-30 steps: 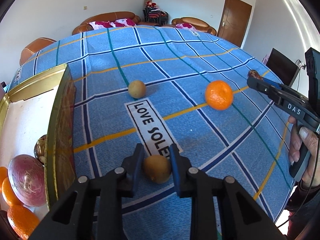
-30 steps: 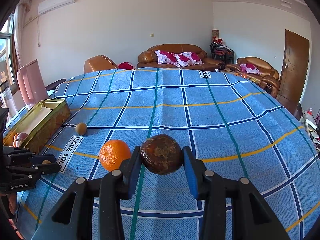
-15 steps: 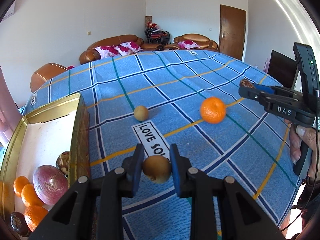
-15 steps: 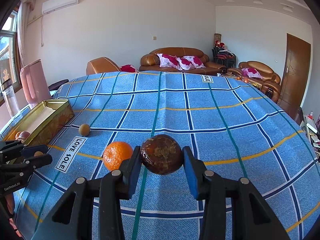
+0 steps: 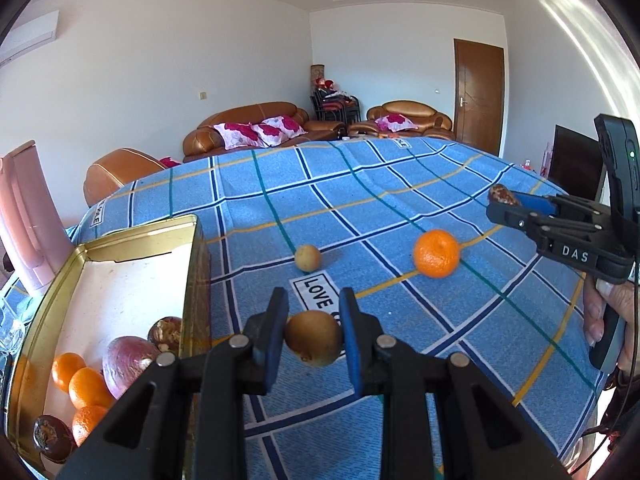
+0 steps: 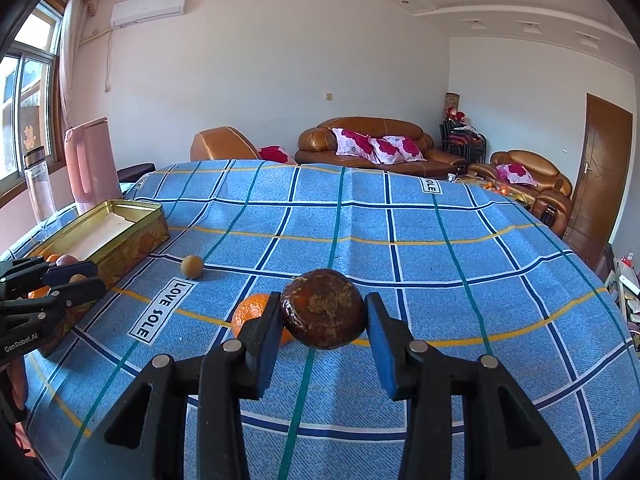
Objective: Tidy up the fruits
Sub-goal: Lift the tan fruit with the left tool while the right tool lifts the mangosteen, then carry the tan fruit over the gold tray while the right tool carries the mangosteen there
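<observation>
Going by what lies where, I'm past halfway. On my left the gold tin [image 5: 192, 264] already holds several tangerines [image 5: 86, 386], a big purple-red fruit [image 5: 126, 362] and two dark wrinkled passion fruits [image 5: 52, 442]. My left claw [image 5: 314, 334] is clamped on a small tan longan [image 5: 314, 343], lifted clear of the blue checked cloth [image 5: 400, 184] just beside the tin's wall and tipped gently downward. Loose on the cloth are another longan [image 5: 307, 257] and one tangerine [image 5: 436, 253]. My right claw [image 6: 322, 320], further right and well apart from the tin, pinches a dark brown passion fruit [image 6: 323, 307] above the cloth, angled down too, so four fruits remain to bin
</observation>
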The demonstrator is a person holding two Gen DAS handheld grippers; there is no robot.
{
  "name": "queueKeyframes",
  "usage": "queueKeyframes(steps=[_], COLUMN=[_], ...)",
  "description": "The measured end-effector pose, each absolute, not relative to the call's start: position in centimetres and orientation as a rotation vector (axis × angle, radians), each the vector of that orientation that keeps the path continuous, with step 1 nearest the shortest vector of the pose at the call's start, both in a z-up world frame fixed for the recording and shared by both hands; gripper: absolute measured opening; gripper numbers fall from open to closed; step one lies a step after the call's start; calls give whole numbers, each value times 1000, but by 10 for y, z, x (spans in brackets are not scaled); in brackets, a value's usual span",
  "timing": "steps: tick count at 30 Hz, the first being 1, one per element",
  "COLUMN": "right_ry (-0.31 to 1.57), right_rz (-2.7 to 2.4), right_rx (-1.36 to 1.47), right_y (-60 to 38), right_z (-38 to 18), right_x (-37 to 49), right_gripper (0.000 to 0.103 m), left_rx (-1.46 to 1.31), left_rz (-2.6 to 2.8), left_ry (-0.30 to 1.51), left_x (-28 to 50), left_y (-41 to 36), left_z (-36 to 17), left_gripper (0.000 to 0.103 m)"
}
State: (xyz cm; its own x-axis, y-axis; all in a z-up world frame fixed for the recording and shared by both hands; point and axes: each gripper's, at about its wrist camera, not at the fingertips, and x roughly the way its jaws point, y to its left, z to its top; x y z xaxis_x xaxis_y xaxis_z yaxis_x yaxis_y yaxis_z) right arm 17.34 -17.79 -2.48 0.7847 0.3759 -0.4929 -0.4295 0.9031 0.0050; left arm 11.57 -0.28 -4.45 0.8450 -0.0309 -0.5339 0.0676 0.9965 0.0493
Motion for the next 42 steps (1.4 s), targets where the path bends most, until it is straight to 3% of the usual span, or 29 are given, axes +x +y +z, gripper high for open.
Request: queueKeyframes(steps=[42], right_ry=[322], right_rz=[522], right_rx=[-229], right_y=[-143], right_z=[-12], right_x=[131], right_gripper=[43], left_rx=[16], left_rz=[30], left_ry=[339], left_x=[77], left_y=[9], left_z=[-25], left_gripper=[27])
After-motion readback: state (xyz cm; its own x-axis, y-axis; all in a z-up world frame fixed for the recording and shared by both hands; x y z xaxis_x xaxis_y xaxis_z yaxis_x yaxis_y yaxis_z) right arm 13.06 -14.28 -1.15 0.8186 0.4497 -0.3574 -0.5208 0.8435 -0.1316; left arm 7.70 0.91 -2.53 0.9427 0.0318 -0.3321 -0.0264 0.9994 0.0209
